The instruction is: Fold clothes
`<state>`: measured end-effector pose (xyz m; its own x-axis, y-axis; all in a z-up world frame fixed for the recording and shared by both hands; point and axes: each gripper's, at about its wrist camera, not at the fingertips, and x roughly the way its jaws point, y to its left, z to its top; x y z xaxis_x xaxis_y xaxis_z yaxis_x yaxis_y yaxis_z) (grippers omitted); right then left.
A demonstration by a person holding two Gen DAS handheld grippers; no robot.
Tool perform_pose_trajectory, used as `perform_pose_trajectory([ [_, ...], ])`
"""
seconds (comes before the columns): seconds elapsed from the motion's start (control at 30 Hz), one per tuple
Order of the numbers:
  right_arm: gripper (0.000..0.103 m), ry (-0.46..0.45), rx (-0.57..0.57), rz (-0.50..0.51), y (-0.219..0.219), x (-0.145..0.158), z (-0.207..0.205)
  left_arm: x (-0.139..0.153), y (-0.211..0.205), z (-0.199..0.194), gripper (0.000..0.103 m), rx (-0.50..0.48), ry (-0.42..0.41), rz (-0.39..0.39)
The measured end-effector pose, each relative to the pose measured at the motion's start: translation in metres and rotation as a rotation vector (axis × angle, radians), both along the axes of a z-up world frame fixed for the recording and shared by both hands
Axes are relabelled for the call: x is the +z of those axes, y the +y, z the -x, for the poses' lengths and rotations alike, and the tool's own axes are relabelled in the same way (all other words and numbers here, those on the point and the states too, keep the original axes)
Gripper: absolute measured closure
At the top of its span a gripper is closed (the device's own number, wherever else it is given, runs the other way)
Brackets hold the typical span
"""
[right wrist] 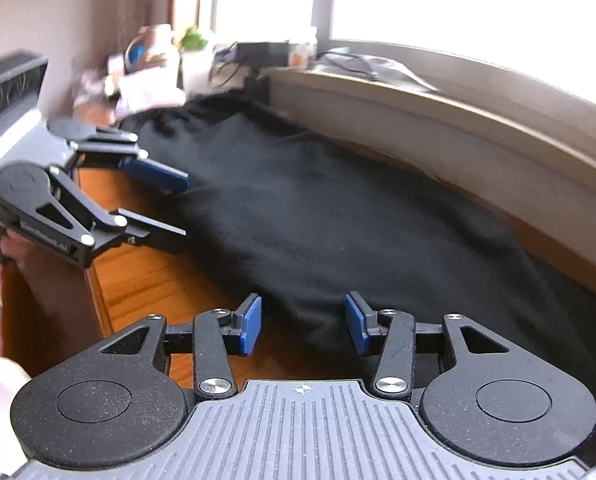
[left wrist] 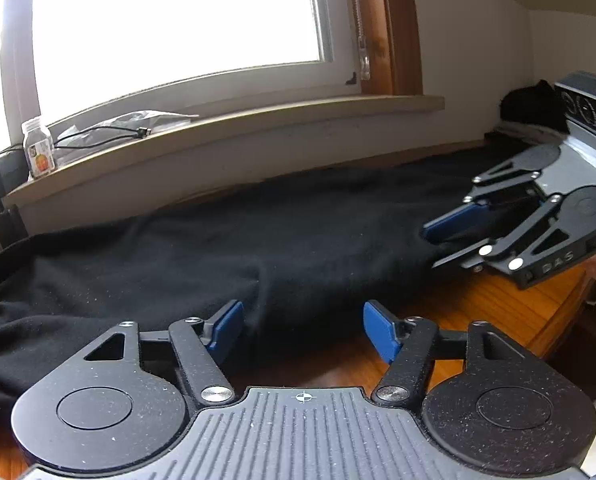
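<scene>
A black garment (left wrist: 281, 240) lies spread along a wooden surface (left wrist: 498, 312) under a windowsill (left wrist: 225, 128), its near edge facing both grippers. The left gripper (left wrist: 304, 330) straddles that edge with fingers apart, pads not touching cloth. The right gripper (right wrist: 304, 326) is likewise open at the hem further along, fingers somewhat narrower. This looks like the grasping step before a first fold; next, both must pinch the edge together and lift evenly. The left view shows a small jar (left wrist: 38, 147) on the sill; the right view shows blurred clutter (right wrist: 149, 68), possibly toys, beyond the garment's far end.
</scene>
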<state>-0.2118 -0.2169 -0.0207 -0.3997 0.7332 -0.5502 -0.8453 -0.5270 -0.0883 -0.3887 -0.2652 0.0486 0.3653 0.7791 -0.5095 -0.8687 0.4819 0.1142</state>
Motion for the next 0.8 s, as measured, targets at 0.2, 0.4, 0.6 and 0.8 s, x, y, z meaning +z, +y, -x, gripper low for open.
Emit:
perform_pose_trajectory([
  [0.2,0.093,0.009,0.045,0.008,0.011,0.013,-0.004,-0.001,-0.004,-0.005,0.024,0.005,0.034,-0.034],
  [0.4,0.095,0.077,0.007,-0.048,0.023,0.033,-0.017,-0.002,0.006,-0.014,0.031,0.0,0.108,-0.09],
  [0.6,0.096,0.15,-0.039,-0.057,0.044,0.042,-0.028,0.009,0.04,-0.009,0.072,-0.018,0.148,-0.118],
  [0.8,0.09,0.17,-0.072,-0.058,0.054,0.041,-0.029,0.032,0.08,0.002,0.091,-0.063,0.075,-0.043],
])
